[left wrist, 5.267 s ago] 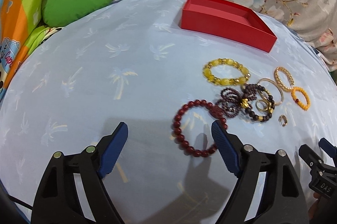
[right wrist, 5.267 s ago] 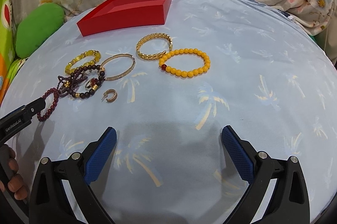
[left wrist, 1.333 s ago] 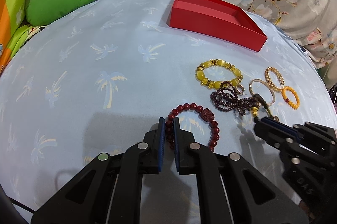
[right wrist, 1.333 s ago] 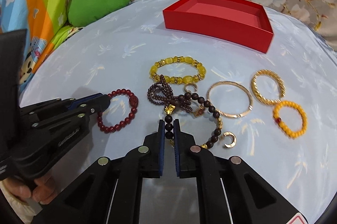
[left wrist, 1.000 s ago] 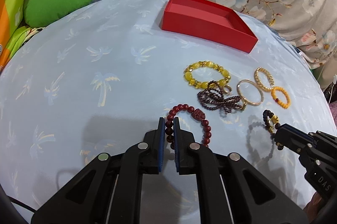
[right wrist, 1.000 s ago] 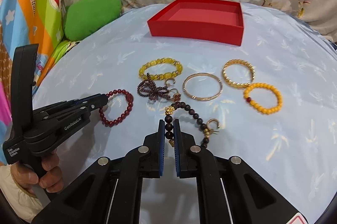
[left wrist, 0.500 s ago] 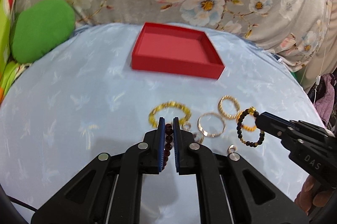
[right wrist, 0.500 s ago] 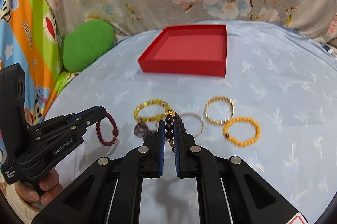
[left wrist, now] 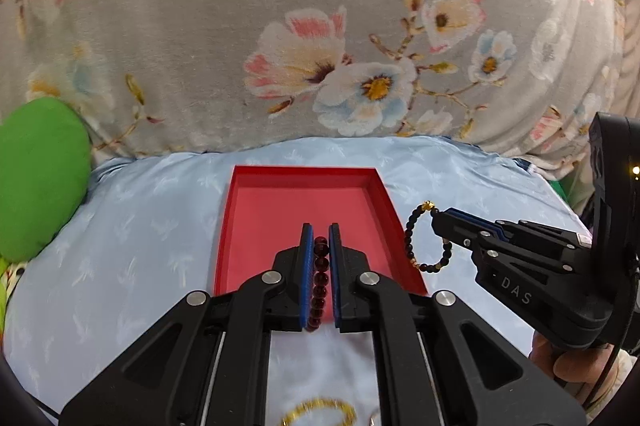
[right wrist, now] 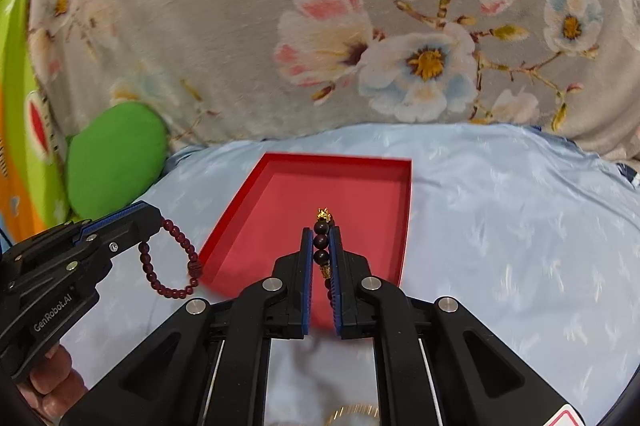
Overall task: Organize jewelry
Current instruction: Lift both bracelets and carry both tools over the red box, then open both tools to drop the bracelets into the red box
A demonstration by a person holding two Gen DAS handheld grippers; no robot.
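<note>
My left gripper (left wrist: 319,232) is shut on a dark red bead bracelet (left wrist: 320,278) and holds it over the near end of the red tray (left wrist: 226,226). In the right wrist view that bracelet (right wrist: 170,262) hangs from the left gripper (right wrist: 154,222) just left of the tray (right wrist: 406,210). My right gripper (right wrist: 321,232) is shut on a dark bead bracelet with gold charms (right wrist: 322,242) above the tray's near end. In the left wrist view this bracelet (left wrist: 426,238) dangles from the right gripper (left wrist: 438,218) at the tray's right rim.
The tray lies on a pale blue palm-print cloth (left wrist: 140,226). A green cushion (left wrist: 36,174) sits at the left, and a floral grey fabric (left wrist: 320,26) rises behind. A gold bracelet (left wrist: 320,412) lies near the bottom edge, below my left gripper.
Both grippers have lifted and moved forward with their bracelets, from above the jewelry pile to the near end of the red tray. The other jewelry has dropped almost out of view.
</note>
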